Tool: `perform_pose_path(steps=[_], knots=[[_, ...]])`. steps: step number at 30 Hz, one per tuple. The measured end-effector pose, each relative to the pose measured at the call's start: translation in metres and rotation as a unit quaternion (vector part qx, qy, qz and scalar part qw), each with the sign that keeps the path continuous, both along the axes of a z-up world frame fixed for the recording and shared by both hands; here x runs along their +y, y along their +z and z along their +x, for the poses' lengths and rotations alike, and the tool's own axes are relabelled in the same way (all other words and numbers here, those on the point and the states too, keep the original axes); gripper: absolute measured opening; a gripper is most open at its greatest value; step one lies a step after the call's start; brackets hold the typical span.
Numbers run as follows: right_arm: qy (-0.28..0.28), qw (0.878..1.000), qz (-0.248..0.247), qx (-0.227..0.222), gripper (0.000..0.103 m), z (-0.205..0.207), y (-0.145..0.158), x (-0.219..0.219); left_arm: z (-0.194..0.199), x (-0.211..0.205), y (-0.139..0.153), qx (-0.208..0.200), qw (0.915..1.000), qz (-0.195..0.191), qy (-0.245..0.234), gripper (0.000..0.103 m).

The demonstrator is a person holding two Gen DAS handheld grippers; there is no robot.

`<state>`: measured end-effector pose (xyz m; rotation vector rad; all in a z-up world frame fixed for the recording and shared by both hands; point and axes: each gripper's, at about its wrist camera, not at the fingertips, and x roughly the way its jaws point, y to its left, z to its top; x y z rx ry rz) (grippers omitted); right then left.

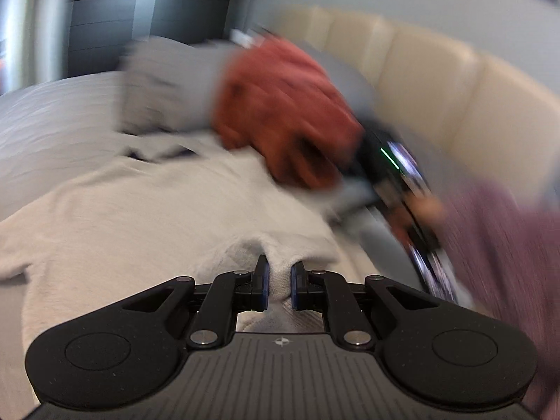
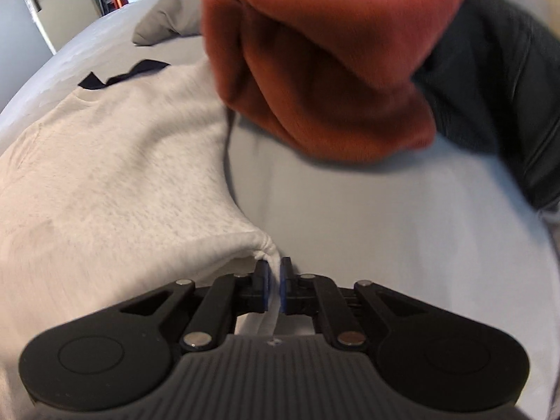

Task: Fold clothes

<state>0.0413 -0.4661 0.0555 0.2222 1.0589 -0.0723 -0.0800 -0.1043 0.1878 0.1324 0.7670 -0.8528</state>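
Fingers of left gripper (image 1: pixel 279 273) and right gripper (image 2: pixel 275 273) pinch the pale heathered sweatshirt (image 2: pixel 115 161).

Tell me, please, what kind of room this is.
Most likely a bedroom: clothes lie on a bed with a grey sheet, there is a grey pillow and a cream padded headboard, and a door stands behind.

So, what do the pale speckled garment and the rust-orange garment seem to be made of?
The pale speckled garment looks like heathered cotton-type knit jersey, matte: fine grey flecks, ribbed hem. The rust-orange garment looks like fleece or brushed knit, judging by its fuzzy nap and thick soft folds. Exact fibre cannot be told.
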Motion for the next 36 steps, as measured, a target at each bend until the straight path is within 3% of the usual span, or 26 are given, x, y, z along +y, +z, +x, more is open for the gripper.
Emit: perform_pose_path(steps=[3,8,10,13,15,16,19,21,22,25,28,32,36], knots=[[-0.003,1.000,0.010,0.000,0.008,0.001,-0.001,-0.005,-0.034,-0.030,-0.015,0.041,0.9950,0.037,-0.083,0.009],[-0.018,0.999,0.031,-0.002,0.008,-0.001,-0.003,-0.012,-0.081,-0.065,-0.041,0.098,0.9770,0.079,-0.172,0.008],[-0.016,0.999,0.032,-0.004,0.009,-0.003,-0.003,-0.012,-0.091,-0.074,-0.052,0.107,0.9708,0.101,-0.189,0.008],[-0.022,0.999,0.030,-0.006,0.013,-0.006,-0.004,-0.010,-0.091,-0.082,-0.069,0.133,0.9685,0.100,-0.185,0.008],[-0.028,0.999,0.025,-0.008,0.021,-0.009,-0.002,-0.009,-0.092,-0.090,-0.079,0.140,0.9676,0.099,-0.185,0.010],[-0.031,0.999,0.022,-0.009,0.024,-0.011,-0.001,-0.008,-0.095,-0.095,-0.085,0.140,0.9659,0.106,-0.190,0.012],[-0.042,0.999,-0.002,-0.005,0.047,-0.019,0.010,-0.009,-0.103,-0.103,-0.096,0.145,0.9611,0.122,-0.201,0.025],[-0.044,0.999,-0.007,-0.005,0.050,-0.030,0.017,-0.011,-0.107,-0.102,-0.097,0.151,0.9589,0.121,-0.207,0.051],[-0.046,0.999,-0.004,-0.007,0.050,-0.036,0.021,-0.013,-0.108,-0.100,-0.096,0.152,0.9589,0.120,-0.208,0.052],[-0.050,0.999,-0.004,-0.011,0.049,-0.056,0.033,-0.016,-0.108,-0.088,-0.088,0.147,0.9634,0.110,-0.195,0.052],[-0.047,0.999,-0.003,-0.026,0.047,-0.078,0.047,-0.012,-0.100,-0.068,-0.077,0.143,0.9736,0.079,-0.160,0.052],[-0.040,0.998,0.025,-0.045,0.040,-0.108,0.065,0.003,-0.074,-0.031,-0.066,0.153,0.9856,0.015,-0.069,0.052],[-0.018,0.997,0.052,-0.054,0.039,-0.141,0.074,0.031,-0.052,0.002,-0.072,0.165,0.9860,-0.019,0.009,0.048]])
